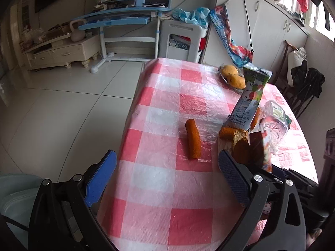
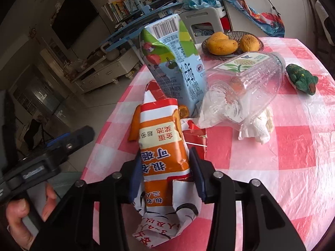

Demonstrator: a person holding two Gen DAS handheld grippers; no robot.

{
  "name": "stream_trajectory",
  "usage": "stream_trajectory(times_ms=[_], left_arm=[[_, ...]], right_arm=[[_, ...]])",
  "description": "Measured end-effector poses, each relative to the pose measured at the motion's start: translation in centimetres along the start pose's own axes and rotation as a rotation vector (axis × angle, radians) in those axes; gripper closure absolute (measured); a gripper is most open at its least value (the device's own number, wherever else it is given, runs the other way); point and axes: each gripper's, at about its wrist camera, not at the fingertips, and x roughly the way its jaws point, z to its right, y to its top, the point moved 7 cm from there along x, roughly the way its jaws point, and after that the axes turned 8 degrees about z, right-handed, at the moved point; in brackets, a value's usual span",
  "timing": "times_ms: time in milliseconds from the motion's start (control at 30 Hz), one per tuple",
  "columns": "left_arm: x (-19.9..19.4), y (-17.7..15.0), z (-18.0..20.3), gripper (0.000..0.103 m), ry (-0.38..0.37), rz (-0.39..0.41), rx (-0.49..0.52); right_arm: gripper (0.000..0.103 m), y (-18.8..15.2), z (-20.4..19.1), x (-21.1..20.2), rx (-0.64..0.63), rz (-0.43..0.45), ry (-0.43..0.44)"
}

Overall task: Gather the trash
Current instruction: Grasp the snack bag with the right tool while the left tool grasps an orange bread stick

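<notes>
From the left wrist: left tongs (image 1: 167, 156) wide open, holding nothing. Just ahead of the two pads, lying on the checked table (image 1: 150, 188), an orange bread stick (image 1: 193, 139). Off to the right of the tongs, a tall milk carton (image 1: 251, 96) standing up, with bread chunks (image 1: 236, 140) at its foot and a clear bottle (image 1: 274, 123) on its side past it. Food, most likely, and not trash, that bread stick. Could get bumped or rolled off the table edge by a low, fast swing of the open pads.

From the right wrist: right tongs (image 2: 165, 167) squeezed onto an orange and white snack wrapper (image 2: 161, 156), one pad on each side of it. Soft and crinkly, hanging down below the pads. Might slide out with a quick pull or a loose squeeze, and drop on the floor. Right past the wrapper's far end, the milk carton (image 2: 175, 62), very close, maybe touching. Easy to knock over by dragging the wrapper instead of lifting it. Beside the carton, to the right, the clear bottle (image 2: 247, 83) resting on a white tissue (image 2: 257, 125). Might roll if the carton falls on it. More trash not yet picked up: carton, bottle, tissue and a red scrap (image 2: 194, 138) just ahead of the right pad.
</notes>
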Motion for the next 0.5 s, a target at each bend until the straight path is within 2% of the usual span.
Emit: stream_trajectory(times_ms=[167, 233, 300, 400, 433, 500], left_arm=[[3.5, -0.5, 2.2, 0.009, -0.034, -0.049, 0.033], [4.8, -0.8, 2.9, 0.014, -0.028, -0.066, 0.059], [6.2, -1.3, 3.3, 0.025, -0.024, -0.093, 0.075], [7.0, -1.3, 3.8, 0.03, -0.012, -0.076, 0.096], [7.0, -1.2, 4.0, 0.034, -0.02, -0.067, 0.1], [7.0, -1.1, 4.4, 0.053, -0.026, -0.057, 0.114]], right_arm=[[0.063, 0.2, 1.5, -4.8, -0.037, -0.017, 0.019], [0.063, 0.0, 2.3, -6.2, -0.06, -0.015, 0.007], [0.063, -0.6, 3.4, -7.0, -0.055, -0.013, -0.004], [0.061, -1.4, 4.5, -6.3, -0.003, -0.016, 0.012], [0.057, -1.6, 4.5, -5.9, 0.01, -0.022, 0.019], [0.051, -1.6, 4.0, -5.1, 0.007, -0.037, 0.03]])
